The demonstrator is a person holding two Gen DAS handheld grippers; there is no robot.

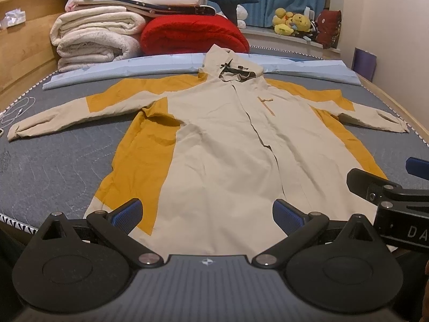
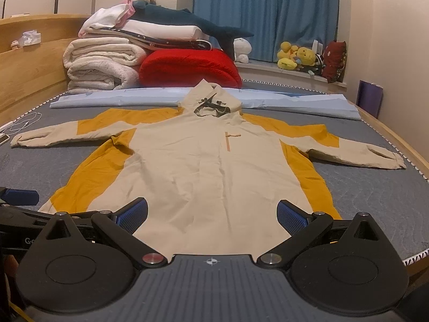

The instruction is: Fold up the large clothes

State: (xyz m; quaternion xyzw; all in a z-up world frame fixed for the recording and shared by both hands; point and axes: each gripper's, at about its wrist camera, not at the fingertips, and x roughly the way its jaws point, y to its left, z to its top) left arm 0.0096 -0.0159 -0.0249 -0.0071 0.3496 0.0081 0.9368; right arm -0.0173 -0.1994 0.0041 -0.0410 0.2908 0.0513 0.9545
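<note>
While spread flat across the grey bed [image 1: 53, 166], front up, hood at the far end, sleeves out left and right, was the beige-and-mustard jacket [image 1: 222, 145]. Hovered at its near hem with the left gripper [image 1: 206, 214] and right gripper [image 2: 211, 214], both sets of fingers wide open, gripping nothing. Blankets [image 2: 104, 64] stacked far left.

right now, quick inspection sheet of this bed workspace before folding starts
surface: grey quilted mattress, wooden frame.
job's things: beige and mustard hooded jacket flat, front up, sleeves spread, unfolded.
clutter: rolled light blue sheet beyond the hood; folded white blankets, red blanket.
grippers: left gripper and right gripper open, empty, near the hem.
cables: white cable at the mattress edge.
surroundings: blue curtain, plush toys on the sill.
</note>
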